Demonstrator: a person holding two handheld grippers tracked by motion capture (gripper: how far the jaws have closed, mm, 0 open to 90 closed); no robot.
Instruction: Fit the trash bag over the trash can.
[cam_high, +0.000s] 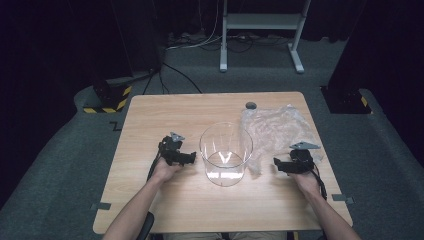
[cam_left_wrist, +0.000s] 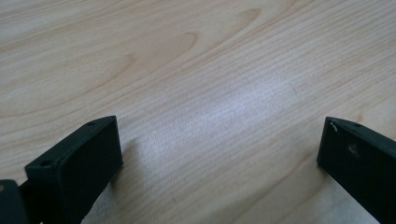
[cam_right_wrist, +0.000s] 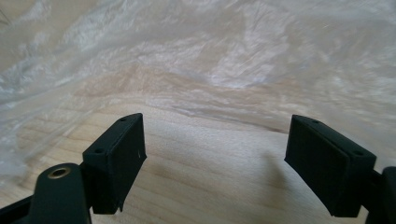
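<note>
A clear round container stands upright in the middle of the wooden table. To its right lies a crumpled clear plastic bag, also seen as wrinkled film just beyond my right gripper's jaws. My left gripper rests low on the table just left of the container; its jaws stand wide apart over bare wood. On the right, my right gripper sits at the bag's near edge, open, with only wood between its jaws.
A small dark round hole is set in the table near its far edge. Beyond the table stand a white metal frame and cables on grey carpet. Yellow-black striped bases flank the far corners.
</note>
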